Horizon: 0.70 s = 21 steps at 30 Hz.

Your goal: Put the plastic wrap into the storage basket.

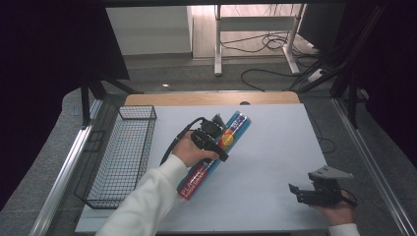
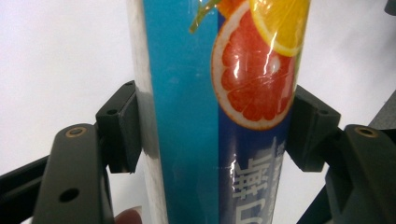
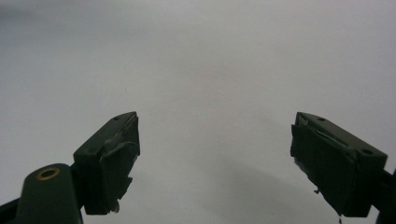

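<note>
Left tongs (image 2: 212,126) clamp our long box (image 1: 216,155) mid-length; right tongs (image 3: 215,163) gape, idle. We judge it light, stiff, glossy and slippery, best gripped centrally.

On the table's white mat (image 1: 275,147): wire basket (image 1: 123,157) along the left edge — long roll (image 1: 216,153) slanting across the middle, clamped between the left gripper (image 1: 212,140) pads (image 2: 122,126). Near the front right corner, well apart — right gripper (image 1: 314,194), jaws spread over bare mat.

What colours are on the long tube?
The tube is light blue and dark blue, with orange and pink-red citrus slices, clearest in the left gripper view.
</note>
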Available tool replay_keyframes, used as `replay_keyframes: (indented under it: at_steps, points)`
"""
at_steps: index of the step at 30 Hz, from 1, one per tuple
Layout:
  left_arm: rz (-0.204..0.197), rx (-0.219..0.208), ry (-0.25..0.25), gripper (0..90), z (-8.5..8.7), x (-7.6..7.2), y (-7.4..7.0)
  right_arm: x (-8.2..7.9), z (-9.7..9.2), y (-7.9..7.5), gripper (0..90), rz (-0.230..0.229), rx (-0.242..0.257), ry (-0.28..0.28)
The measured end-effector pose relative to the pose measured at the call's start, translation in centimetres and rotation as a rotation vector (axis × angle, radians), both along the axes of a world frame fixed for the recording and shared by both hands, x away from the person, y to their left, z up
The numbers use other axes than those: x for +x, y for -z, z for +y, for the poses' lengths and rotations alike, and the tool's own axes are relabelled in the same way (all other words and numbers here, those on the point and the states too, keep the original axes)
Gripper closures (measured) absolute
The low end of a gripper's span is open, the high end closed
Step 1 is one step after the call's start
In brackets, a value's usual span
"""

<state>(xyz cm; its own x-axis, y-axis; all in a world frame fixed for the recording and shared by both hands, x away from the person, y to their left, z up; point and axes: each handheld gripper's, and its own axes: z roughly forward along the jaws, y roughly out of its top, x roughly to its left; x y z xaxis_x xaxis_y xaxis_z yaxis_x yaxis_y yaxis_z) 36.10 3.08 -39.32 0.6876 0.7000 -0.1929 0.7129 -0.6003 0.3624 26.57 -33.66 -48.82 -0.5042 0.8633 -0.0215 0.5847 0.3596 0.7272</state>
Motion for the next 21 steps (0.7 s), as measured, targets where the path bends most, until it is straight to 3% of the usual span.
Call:
replay_keyframes:
  at_steps: [15, 21]
  points:
    - [-0.043, 0.022, -0.058, 31.8, 4.0, 0.2, -1.9, 0.0, 0.3, 0.2, 16.3, 0.008, -0.005, -0.005]
    - [-0.039, 0.028, -0.067, 31.9, 5.4, 0.3, -2.9, 0.1, 0.2, 0.2, 16.4, 0.008, -0.005, -0.004]
